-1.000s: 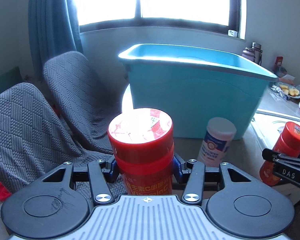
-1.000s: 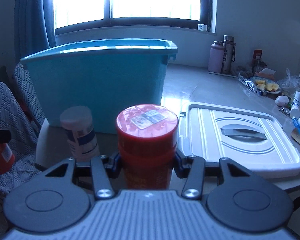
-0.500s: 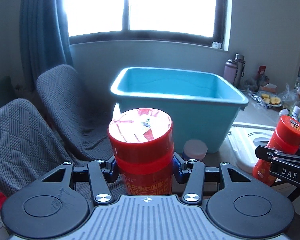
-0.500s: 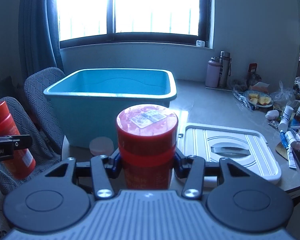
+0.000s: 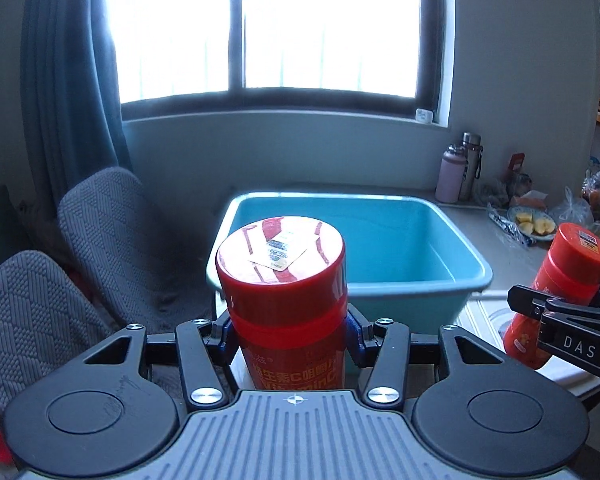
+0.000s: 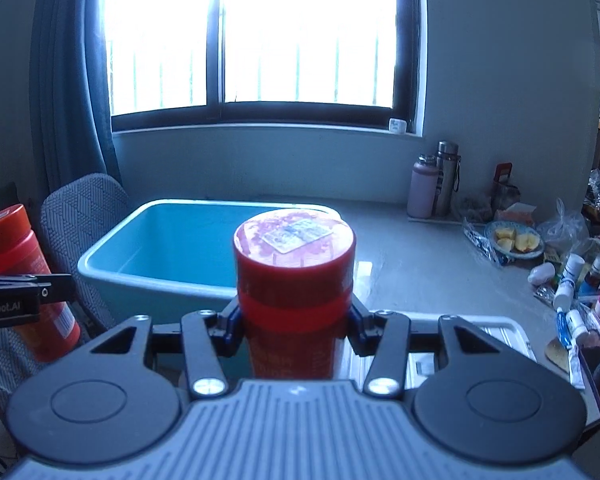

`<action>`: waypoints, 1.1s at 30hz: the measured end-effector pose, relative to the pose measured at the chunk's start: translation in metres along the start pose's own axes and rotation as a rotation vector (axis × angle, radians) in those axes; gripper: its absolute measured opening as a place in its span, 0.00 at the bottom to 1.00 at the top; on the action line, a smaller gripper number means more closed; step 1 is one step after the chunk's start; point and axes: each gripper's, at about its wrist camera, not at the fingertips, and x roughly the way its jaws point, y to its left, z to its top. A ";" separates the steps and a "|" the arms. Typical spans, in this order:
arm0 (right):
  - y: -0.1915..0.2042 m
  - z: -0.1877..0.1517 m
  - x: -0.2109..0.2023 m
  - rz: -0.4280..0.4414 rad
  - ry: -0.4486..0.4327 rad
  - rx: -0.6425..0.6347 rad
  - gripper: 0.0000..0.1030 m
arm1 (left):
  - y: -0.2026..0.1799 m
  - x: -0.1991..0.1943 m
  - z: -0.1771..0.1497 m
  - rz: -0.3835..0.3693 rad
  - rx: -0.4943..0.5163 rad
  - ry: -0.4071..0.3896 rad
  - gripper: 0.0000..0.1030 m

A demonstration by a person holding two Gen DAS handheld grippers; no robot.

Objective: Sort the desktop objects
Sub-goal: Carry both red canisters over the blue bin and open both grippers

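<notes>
Two upright red bottles (image 5: 284, 304) (image 6: 294, 292), tool-held.

"DAS" stands on the right hand-held gripper (image 5: 572, 312); "Robot.AI" on the left hand-held gripper (image 6: 16, 300).

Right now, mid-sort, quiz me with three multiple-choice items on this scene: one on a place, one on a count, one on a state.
1. Where is the white lid?
A. On the chair
B. On the counter, right of the blue tub
C. On the windowsill

2. How many red bottles are held?
A. One
B. Two
C. Three

3. What state is the blue tub in?
A. Open and looking empty
B. Lidded
C. Tipped over

Key: 1 B, the lid lies flat beside the tub. 2 B, the left gripper clamps one red bottle and the right gripper another. 3 A, its bare inside shows.
</notes>
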 end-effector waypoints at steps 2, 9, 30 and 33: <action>0.000 0.009 0.008 0.005 -0.012 -0.007 0.48 | -0.001 0.009 0.014 0.000 -0.004 -0.006 0.50; 0.002 0.034 0.048 0.043 -0.022 -0.025 0.48 | -0.006 0.048 0.049 0.014 -0.008 -0.001 0.50; 0.009 0.037 0.178 0.125 0.138 -0.074 0.49 | 0.013 0.193 0.068 0.080 -0.051 0.175 0.50; 0.011 0.036 0.177 0.102 0.142 -0.085 0.59 | 0.020 0.196 0.066 0.082 -0.076 0.191 0.54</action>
